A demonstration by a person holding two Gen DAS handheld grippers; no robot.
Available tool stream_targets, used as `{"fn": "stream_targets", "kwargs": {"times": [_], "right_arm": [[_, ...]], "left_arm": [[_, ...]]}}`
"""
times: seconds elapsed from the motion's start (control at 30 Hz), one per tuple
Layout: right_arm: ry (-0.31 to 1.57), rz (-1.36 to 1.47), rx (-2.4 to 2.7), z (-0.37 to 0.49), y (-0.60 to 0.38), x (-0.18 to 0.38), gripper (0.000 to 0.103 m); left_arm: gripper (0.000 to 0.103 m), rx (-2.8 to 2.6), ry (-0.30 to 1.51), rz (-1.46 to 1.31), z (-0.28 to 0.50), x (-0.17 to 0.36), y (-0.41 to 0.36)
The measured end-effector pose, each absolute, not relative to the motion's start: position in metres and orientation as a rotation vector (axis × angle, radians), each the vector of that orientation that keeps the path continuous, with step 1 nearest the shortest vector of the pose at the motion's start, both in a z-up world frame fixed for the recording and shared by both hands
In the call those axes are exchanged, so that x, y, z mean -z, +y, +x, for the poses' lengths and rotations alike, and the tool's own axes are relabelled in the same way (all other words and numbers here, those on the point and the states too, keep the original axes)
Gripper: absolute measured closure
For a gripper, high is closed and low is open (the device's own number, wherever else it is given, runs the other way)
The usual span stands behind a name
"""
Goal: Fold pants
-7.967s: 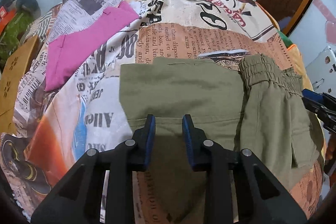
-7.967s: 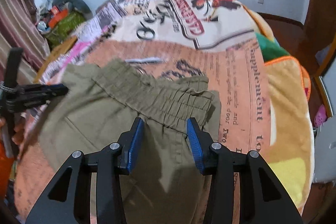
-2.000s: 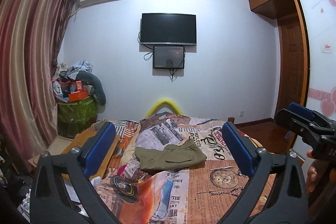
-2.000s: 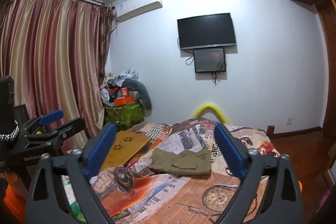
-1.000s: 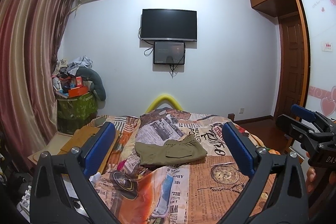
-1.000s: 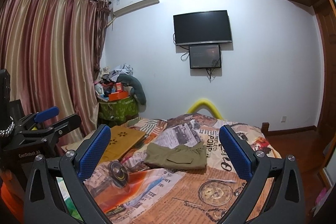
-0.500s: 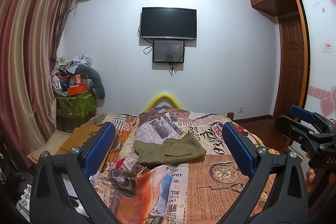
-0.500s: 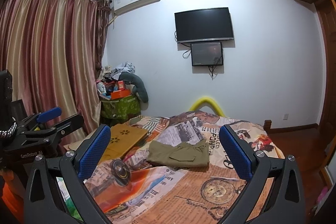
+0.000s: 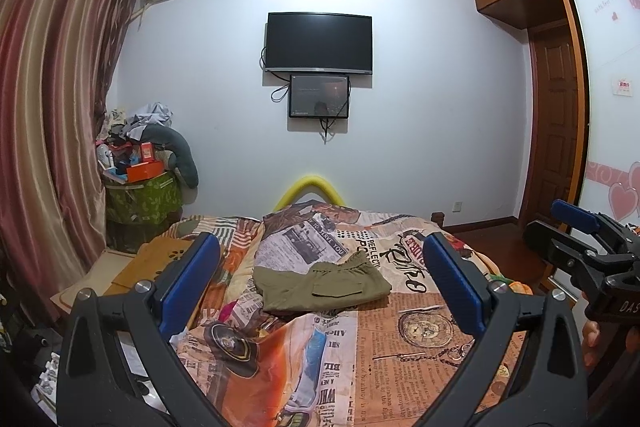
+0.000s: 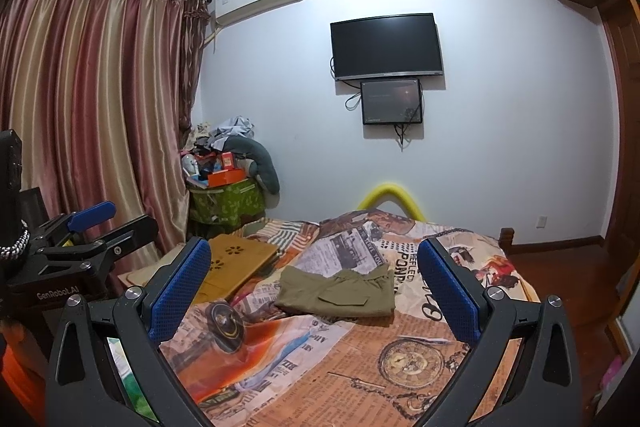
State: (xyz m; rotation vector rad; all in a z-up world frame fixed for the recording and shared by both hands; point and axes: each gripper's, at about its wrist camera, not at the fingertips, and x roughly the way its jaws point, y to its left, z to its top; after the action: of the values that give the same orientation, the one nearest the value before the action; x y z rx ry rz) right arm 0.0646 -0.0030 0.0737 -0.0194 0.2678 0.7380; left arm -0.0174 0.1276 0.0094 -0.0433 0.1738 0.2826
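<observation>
The olive green pants (image 9: 322, 285) lie folded into a compact rectangle on the bed's newspaper-print cover (image 9: 400, 351), elastic waistband toward the far side and a flap pocket on top. They show again in the right wrist view as the pants (image 10: 338, 293). My left gripper (image 9: 320, 289) is held well back from the bed, wide open, with nothing between its blue pads. My right gripper (image 10: 314, 293) is likewise wide open and empty, far from the pants. Each gripper appears at the edge of the other's view.
A tan lap desk (image 10: 234, 263) lies on the bed's left side. A green box piled with clutter (image 9: 140, 187) stands in the corner by striped curtains (image 10: 88, 131). A TV (image 9: 319, 43) hangs on the far wall; a wooden door (image 9: 554, 131) is at right.
Eight seconds ago both grippers were down on the pants, nearly shut. They have since opened wide and pulled back from the bed; over the last second the views only drift slightly.
</observation>
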Motion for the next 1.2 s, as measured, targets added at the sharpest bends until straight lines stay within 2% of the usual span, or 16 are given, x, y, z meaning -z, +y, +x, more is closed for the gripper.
{"fn": "stream_targets", "kwargs": {"times": [1.2], "right_arm": [[0.268,-0.013,-0.73,0.0695,-0.0059,-0.0749,0.0]], "left_arm": [[0.0,-0.222,0.197,-0.052,-0.0119,-0.0127,0.1253]]}}
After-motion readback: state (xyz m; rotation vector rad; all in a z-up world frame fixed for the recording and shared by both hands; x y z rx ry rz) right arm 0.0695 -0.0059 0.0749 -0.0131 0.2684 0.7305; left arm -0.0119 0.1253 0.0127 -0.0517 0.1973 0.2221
